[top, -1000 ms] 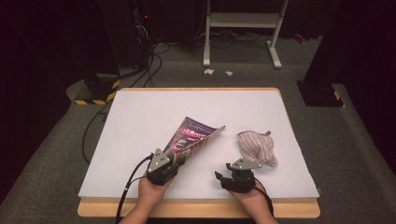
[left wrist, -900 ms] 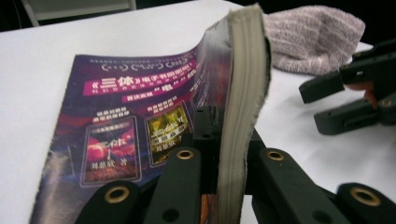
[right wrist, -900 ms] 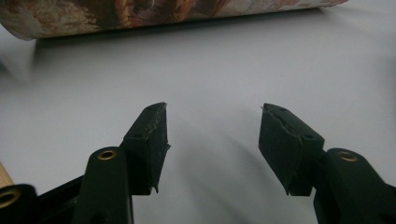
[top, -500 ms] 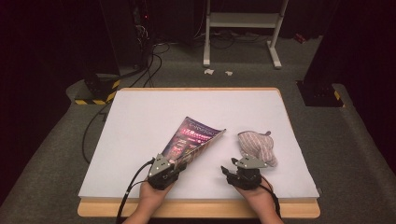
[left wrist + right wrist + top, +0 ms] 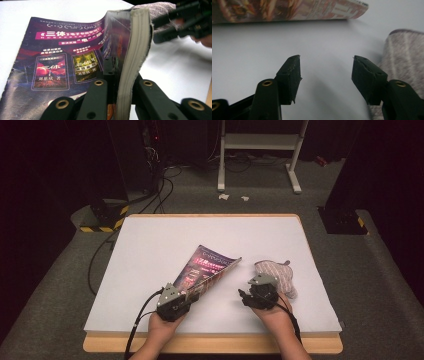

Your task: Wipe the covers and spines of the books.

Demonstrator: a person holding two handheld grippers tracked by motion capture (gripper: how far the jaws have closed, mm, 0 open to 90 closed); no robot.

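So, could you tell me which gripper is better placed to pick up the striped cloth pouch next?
Right, probably. The right gripper is open with nothing between its jaws, and the pouch lies just beside it. The left gripper is clamped on the book, holding its pages lifted.

Paperback book [image 5: 210, 269] with purple cover, half-open, pages lifted off white table at near corner, lying diagonally left of striped cloth pouch [image 5: 277, 275].

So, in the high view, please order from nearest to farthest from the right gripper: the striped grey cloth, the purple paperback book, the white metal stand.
1. Striped grey cloth, just right of the right gripper.
2. Purple paperback book, to its left.
3. White metal stand, on the floor beyond the table.
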